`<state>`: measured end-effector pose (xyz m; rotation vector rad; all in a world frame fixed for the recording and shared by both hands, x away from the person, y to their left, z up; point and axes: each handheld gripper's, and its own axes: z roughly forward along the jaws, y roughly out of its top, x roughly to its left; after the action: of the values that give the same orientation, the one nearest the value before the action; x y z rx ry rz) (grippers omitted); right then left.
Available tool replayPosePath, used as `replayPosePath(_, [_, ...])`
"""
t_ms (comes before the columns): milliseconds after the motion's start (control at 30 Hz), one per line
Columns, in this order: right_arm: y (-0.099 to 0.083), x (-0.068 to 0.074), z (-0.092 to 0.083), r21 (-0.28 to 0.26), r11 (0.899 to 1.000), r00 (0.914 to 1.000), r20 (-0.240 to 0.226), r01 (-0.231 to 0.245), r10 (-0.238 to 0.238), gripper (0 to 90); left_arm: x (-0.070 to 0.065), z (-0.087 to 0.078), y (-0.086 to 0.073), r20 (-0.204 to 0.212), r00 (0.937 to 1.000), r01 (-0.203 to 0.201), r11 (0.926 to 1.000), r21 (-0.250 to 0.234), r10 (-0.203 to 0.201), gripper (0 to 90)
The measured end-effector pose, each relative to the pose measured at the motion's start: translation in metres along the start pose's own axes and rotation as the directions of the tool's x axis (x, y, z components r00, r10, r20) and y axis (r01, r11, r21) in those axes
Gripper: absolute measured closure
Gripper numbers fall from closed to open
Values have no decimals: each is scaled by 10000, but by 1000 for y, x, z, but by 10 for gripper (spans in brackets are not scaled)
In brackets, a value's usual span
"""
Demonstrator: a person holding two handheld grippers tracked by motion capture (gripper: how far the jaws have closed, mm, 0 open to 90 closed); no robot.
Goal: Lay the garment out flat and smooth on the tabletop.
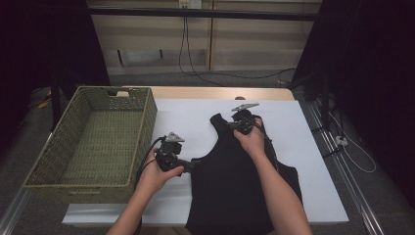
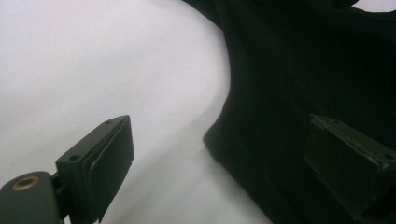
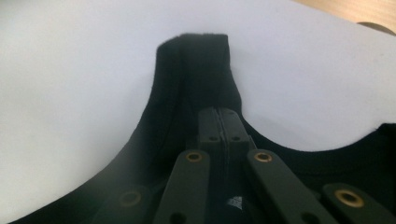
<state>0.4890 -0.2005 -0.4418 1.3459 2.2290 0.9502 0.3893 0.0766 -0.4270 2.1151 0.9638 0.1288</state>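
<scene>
White sheet point(image 1: 195, 115) covers the table; black vest point(image 1: 230, 186) lies lengthwise on it. Right gripper point(image 3: 219, 122), jaws pressed together, sits at the shoulder strap point(image 3: 196, 60) ahead. Left gripper point(image 2: 219, 158), jaws apart, straddles the vest's armhole edge, nearer the basket point(image 1: 93, 142)

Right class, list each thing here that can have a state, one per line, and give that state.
Black vest: spread flat on the white sheet, one shoulder strap pinched.
Basket: upright, empty.
Left gripper: open, at the vest's edge.
Right gripper: shut on the strap.
</scene>
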Motion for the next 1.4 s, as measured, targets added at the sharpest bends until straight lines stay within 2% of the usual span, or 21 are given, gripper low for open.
replayPosePath(133, [-6, -1, 9, 100, 9999, 9999, -148, 14, -13, 882, 0, 0, 0, -5, 10000, 0, 10000, -2, 0, 89])
replayPosePath(233, [-6, -1, 9, -47, 9999, 9999, -57, -102, 102, 711, 1, 0, -1, -27, 10000, -57, 10000, 70, 57, 89])
replayPosePath(300, [-5, -4, 5, -90, 9999, 10000, 8, -93, 94, 657, 1, 0, -1, -5, 10000, -53, 9999, 102, 53, 89])
replayPosePath(333, [-5, -6, 1, -193, 9995, 9997, 24, -254, 254, 620, 1, -1, -1, -15, 10000, -31, 10000, 91, 31, 90])
replayPosePath(400, [-5, -14, -7, -364, 9982, 9989, -26, -475, 475, 579, 2, -1, -2, -61, 10000, -37, 10000, 78, 37, 89])
replayPosePath(500, [-5, -27, -22, -608, 9966, 9980, 258, -556, 573, 496, 3, -1, -2, -91, 10000, -19, 9999, 118, 20, 89])
replayPosePath(667, [-11, -53, -41, -941, 9897, 9919, 576, -1077, 1135, 408, 2, 2, -2, -62, 10000, -50, 9998, 180, 52, 89])
replayPosePath(800, [-18, -70, -48, -1052, 9827, 9841, 757, -1524, 1607, 385, 1, 3, -1, -98, 9999, -71, 9998, 206, 73, 89])
replayPosePath(1067, [-25, -89, -49, -973, 9780, 9726, 1250, -1844, 1959, 338, 2, 5, -1, -116, 9999, -50, 9998, 200, 52, 89])
replayPosePath(1233, [-27, -94, -42, -836, 9744, 9671, 1307, -2086, 2183, 310, 3, 6, -2, -141, 9999, 7, 9997, 247, -3, 89])
replayPosePath(1400, [-26, -93, -33, -745, 9775, 9691, 1357, -1974, 2060, 304, 4, 6, -2, -189, 9998, -11, 9995, 323, 17, 89])
